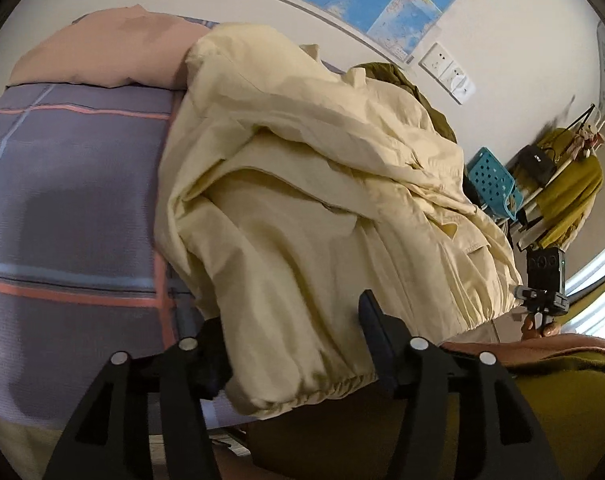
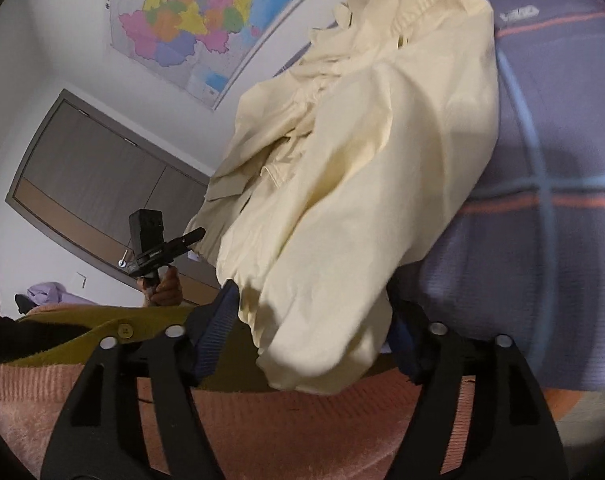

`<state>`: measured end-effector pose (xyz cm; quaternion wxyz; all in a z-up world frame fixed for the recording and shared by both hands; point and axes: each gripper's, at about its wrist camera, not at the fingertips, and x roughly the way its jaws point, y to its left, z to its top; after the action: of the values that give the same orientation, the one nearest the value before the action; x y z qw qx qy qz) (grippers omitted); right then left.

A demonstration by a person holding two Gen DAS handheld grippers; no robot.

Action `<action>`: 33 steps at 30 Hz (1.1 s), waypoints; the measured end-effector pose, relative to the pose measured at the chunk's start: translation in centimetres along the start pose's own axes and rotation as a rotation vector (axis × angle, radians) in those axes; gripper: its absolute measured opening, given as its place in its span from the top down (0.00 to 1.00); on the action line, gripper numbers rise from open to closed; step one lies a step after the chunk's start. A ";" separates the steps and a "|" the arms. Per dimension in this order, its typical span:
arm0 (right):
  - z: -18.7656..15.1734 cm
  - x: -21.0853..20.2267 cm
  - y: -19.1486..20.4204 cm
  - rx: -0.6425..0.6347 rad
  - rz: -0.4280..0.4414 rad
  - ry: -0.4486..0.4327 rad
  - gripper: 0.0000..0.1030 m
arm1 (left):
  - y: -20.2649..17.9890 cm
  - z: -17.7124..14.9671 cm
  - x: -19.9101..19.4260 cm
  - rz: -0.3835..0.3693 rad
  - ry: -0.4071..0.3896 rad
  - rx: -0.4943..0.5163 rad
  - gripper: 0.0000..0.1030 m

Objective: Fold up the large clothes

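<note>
Currently, entries for this moment:
Jacket (image 1: 302, 200): cream, crumpled, heaped on the bed (image 1: 70, 184), its gathered hem hanging over the near edge.
Left tool (image 1: 294, 344): jaws apart, hem bunched between them; cannot tell whether the pads press it.
Right tool (image 2: 314, 320): jaws apart, a fold of the jacket between them; grip unclear.
Pillow (image 1: 102, 52): pink, at the bed's far end.
Wall: a map (image 2: 190, 20) hangs above the bed.
</note>
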<state>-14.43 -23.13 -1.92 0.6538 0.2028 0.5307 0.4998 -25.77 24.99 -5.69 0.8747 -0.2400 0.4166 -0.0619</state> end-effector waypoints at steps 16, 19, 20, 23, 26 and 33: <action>1.2 -3.3 3.7 -0.024 0.113 -0.226 0.85 | -2.2 3.3 -4.3 -0.017 -0.120 -0.028 0.87; 2.1 -3.5 3.9 -0.025 0.124 -0.255 0.85 | -2.6 3.9 -4.5 -0.004 -0.117 -0.023 0.87; 2.5 -3.6 4.1 -0.026 0.130 -0.263 0.85 | -2.6 4.1 -4.5 -0.004 -0.118 -0.025 0.87; 3.4 -4.0 4.4 -0.038 0.132 -0.281 0.85 | -2.4 4.6 -4.6 -0.004 -0.115 -0.032 0.87; 4.2 -4.2 4.8 -0.046 0.132 -0.292 0.85 | -2.2 5.0 -4.6 0.001 -0.111 -0.039 0.87; 5.9 -4.7 5.1 -0.052 0.124 -0.322 0.85 | -2.4 6.6 -4.7 0.007 -0.123 -0.063 0.87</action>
<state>-11.06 -23.46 6.56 0.7032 0.2957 0.3926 0.5137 -23.62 26.74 2.31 0.8907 -0.2694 0.3647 -0.0308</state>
